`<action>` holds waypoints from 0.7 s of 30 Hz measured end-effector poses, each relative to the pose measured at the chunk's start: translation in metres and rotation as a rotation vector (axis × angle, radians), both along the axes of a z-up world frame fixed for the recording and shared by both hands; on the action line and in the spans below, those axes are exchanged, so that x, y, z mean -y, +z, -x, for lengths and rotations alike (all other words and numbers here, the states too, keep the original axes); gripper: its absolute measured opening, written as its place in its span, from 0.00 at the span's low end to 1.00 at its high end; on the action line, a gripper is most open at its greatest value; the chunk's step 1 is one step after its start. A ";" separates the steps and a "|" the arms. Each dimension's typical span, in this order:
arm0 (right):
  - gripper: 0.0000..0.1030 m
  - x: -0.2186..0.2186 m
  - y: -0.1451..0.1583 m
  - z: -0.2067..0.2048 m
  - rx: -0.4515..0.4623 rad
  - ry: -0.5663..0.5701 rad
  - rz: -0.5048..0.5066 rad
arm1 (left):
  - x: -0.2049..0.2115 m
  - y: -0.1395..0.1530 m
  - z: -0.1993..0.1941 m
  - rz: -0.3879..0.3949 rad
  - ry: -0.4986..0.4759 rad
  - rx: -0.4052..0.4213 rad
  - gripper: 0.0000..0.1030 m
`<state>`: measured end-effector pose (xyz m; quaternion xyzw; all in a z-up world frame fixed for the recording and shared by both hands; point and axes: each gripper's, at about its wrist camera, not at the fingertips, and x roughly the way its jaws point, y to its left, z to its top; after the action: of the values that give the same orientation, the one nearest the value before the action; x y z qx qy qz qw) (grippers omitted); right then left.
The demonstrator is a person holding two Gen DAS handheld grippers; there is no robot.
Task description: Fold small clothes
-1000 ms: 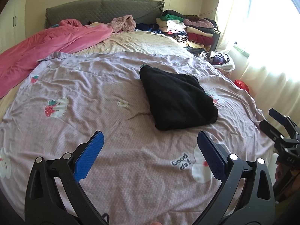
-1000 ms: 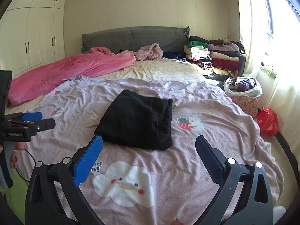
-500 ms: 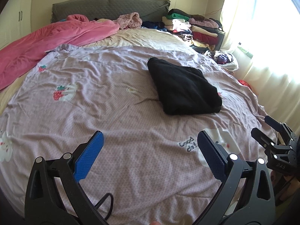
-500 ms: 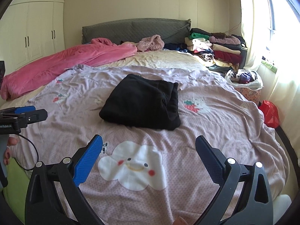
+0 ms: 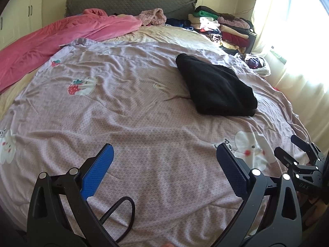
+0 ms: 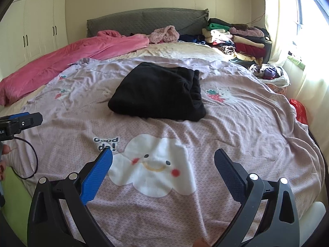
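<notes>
The black garment (image 6: 158, 94) is lying folded into a compact bundle on the lilac quilt (image 5: 123, 123) mid-bed, apparently finished. The left claw (image 5: 164, 173) and right claw (image 6: 163, 175) are both hovering over the bed's near edge, jaws spread wide and holding nothing, well apart from the bundle. Stacked clothes (image 6: 236, 39) are sitting by the headboard, probably the sorted pile.

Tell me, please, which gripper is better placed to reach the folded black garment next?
Right gripper: the black garment lies straight ahead of it, but off to the right of the left gripper. Both open.
</notes>
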<state>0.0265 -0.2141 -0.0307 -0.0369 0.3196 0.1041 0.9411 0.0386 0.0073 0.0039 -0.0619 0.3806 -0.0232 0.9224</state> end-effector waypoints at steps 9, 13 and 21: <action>0.96 -0.004 -0.001 0.001 0.012 0.000 0.005 | 0.000 -0.002 0.000 -0.004 0.007 -0.002 0.91; 0.96 -0.004 0.001 0.002 0.040 -0.012 0.012 | 0.000 -0.002 0.001 -0.004 0.011 0.006 0.91; 0.96 -0.001 -0.004 -0.003 0.023 -0.037 0.003 | -0.002 -0.006 0.000 -0.008 0.021 -0.003 0.91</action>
<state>0.0296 -0.2130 -0.0342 -0.0336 0.3095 0.0860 0.9464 0.0384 0.0096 -0.0023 -0.0622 0.3812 -0.0118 0.9223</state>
